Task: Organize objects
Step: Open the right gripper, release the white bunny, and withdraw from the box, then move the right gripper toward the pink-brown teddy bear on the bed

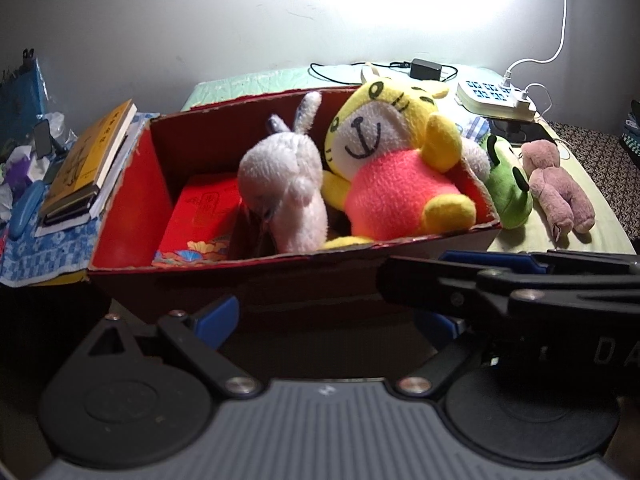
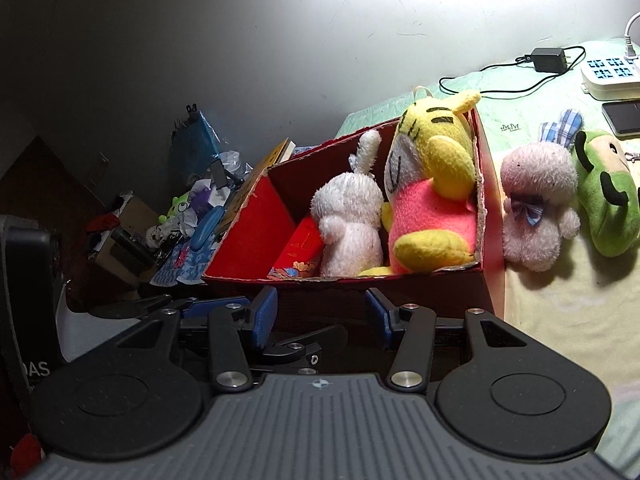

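Note:
A red cardboard box (image 1: 128, 200) (image 2: 256, 220) stands on the bed. Inside it are a white plush rabbit (image 1: 284, 188) (image 2: 348, 220), a yellow and pink plush tiger (image 1: 392, 168) (image 2: 432, 200) and a red packet (image 1: 204, 216) (image 2: 304, 248). Right of the box lie a pink plush rabbit with a checked ear (image 2: 536, 208), a green plush (image 1: 508, 184) (image 2: 608, 200) and a pink plush bear (image 1: 556, 184). My left gripper (image 1: 332, 320) is open and empty before the box's near wall. My right gripper (image 2: 320, 312) is open and empty, also before the near wall.
A stack of books (image 1: 88, 164) lies on a blue cloth left of the box. A white power strip (image 1: 496, 100) (image 2: 612, 72), a black charger (image 1: 426, 69) (image 2: 550, 59) and a phone (image 2: 624, 116) lie behind. Clutter (image 2: 176, 216) sits far left.

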`<state>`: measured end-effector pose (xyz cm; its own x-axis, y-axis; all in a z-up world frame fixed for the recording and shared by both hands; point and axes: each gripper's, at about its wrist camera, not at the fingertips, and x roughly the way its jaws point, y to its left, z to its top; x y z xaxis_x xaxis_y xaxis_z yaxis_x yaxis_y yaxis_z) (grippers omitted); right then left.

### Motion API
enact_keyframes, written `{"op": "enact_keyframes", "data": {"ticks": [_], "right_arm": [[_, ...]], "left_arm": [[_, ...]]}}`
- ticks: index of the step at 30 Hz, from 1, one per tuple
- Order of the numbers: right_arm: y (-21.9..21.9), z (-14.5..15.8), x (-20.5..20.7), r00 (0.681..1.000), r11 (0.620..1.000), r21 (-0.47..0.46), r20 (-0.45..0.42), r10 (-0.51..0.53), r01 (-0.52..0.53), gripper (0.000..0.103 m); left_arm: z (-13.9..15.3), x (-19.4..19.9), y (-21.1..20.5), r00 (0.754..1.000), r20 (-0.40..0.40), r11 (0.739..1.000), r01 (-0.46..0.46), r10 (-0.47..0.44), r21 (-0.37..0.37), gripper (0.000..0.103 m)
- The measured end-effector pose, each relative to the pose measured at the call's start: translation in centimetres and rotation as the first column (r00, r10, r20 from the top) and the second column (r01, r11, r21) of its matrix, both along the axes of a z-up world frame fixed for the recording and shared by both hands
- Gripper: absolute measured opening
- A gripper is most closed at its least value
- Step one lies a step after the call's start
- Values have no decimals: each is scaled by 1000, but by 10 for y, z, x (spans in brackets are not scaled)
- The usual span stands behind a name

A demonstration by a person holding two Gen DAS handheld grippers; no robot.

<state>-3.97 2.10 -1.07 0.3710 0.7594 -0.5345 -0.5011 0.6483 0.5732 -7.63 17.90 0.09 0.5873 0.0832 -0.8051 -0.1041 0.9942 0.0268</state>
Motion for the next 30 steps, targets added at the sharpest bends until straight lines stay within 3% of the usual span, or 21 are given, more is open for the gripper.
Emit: {"op": "enact_keyframes", "data": {"ticks": [11, 30], "right_arm": [[-34, -12, 6, 998, 1000, -22, -56, -14, 13, 53], [-112, -33, 21, 980, 990, -49, -137, -141, 135, 53]], "left_arm": [[-16, 9, -42, 997, -58, 999, 40, -41, -7, 95], [-35, 35, -125, 977, -112, 984, 180, -180, -18, 95]]}}
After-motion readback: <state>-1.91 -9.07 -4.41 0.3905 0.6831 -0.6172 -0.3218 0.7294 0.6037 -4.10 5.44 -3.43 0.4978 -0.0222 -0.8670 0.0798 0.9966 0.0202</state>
